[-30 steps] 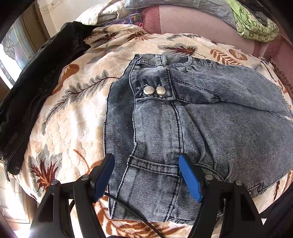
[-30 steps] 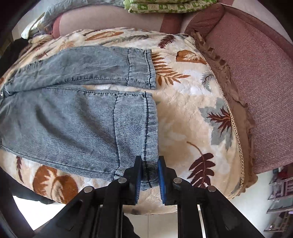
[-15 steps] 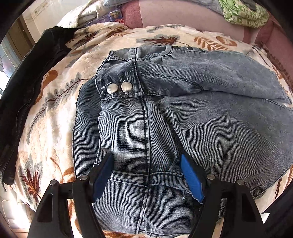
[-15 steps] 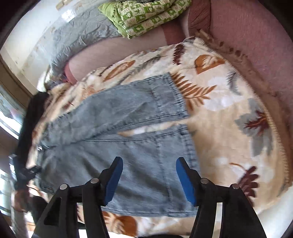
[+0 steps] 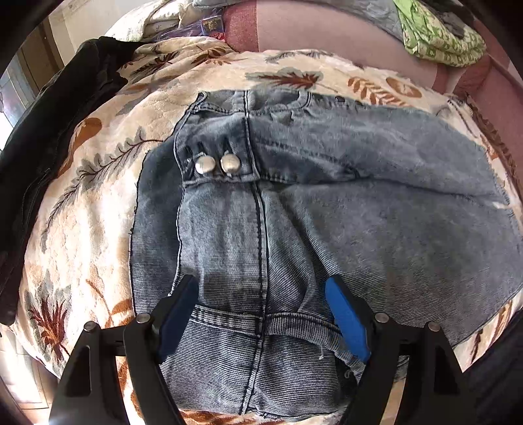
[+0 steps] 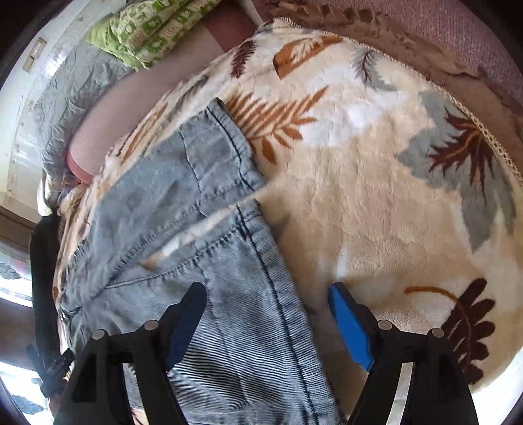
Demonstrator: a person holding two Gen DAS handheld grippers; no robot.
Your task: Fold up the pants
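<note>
Faded blue jeans (image 5: pixel 359 212) lie flat on a leaf-patterned blanket (image 5: pixel 98 196), waist to the left with two metal buttons (image 5: pixel 217 163). My left gripper (image 5: pixel 260 281) hovers open over the near part of the waist, with denim under the gap and neither pad pressing it. In the right wrist view the two leg ends of the jeans (image 6: pixel 183 202) lie side by side. My right gripper (image 6: pixel 268 287) is above the near leg's hem (image 6: pixel 261 255), its jaws opening. The hem edge lies below the gap, free of the pads.
A black jacket (image 5: pixel 49 140) lies along the blanket's left edge. Pink sofa cushions (image 5: pixel 327 29) rise behind, with a green patterned cloth (image 5: pixel 438 36) on top. Right of the hems, bare blanket (image 6: pixel 376 196) runs to a lace-trimmed edge (image 6: pixel 490 140).
My right gripper let go of the near leg's hem, opened wide and rolled, so the legs now run up and to the left. The left gripper shifted right, further over the waist.
</note>
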